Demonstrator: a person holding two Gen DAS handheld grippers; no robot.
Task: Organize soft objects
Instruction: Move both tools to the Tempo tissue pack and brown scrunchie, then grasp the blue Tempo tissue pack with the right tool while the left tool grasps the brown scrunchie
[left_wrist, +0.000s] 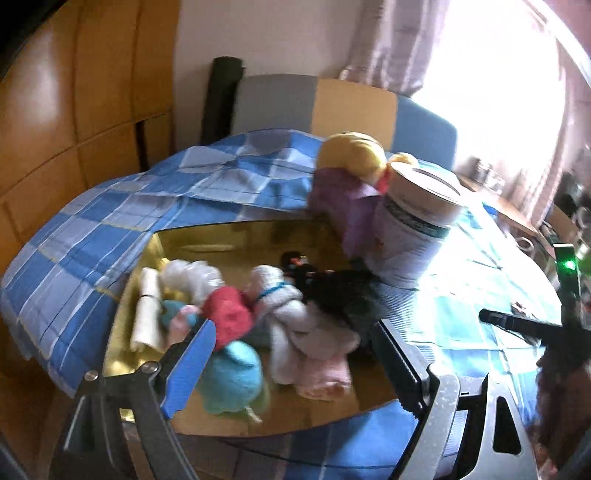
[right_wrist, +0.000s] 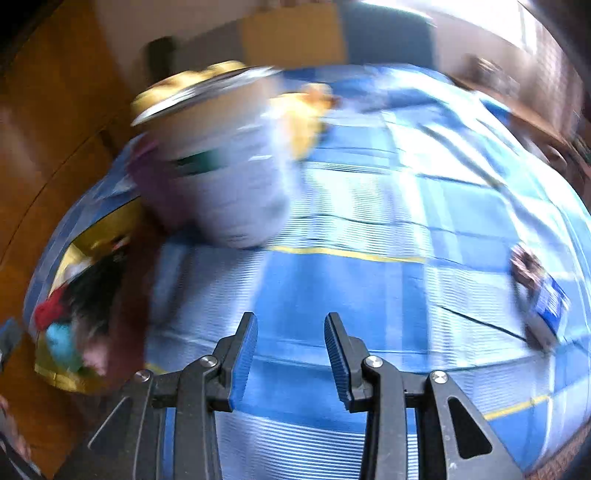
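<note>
Left gripper (left_wrist: 291, 363) stood with jaws spread wide and nothing between them, hovering low centre of the left wrist view over the shallow gold-lined cardboard tray (left_wrist: 192, 242). The tray sat on the blue-and-white checked cloth (left_wrist: 92, 229) and held the heap of soft things: a teal knitted bundle (left_wrist: 231, 373) nearest the left pad, a red knitted bundle (left_wrist: 229, 317) just behind it, a white-and-pink folded cloth (left_wrist: 310, 350) at centre, a cream rolled cloth (left_wrist: 146, 314) at the left edge, and a black fuzzy item (left_wrist: 343, 295) toward the right.

Right gripper (right_wrist: 290, 356) was partly open and empty, bottom centre of its own view, over bare checked cloth, well apart from the tray, which showed only at the far left of that frame. A tall white cylindrical tin with a green band (right_wrist: 225, 166) stood upper left there, with a yellow-haired plush doll in a purple dress (left_wrist: 351, 173) just behind it. The right view was heavily smeared; the small blue-labelled object (right_wrist: 546, 306) at far right could not be identified.

Judgement: the step in hand looked like a pick from the heap by the left gripper. To do it well, commit to one bundle, probably the teal one, straddle its thickest part and close firmly, since knit compresses. Lift straight up so neighbours do not drag along.
</note>
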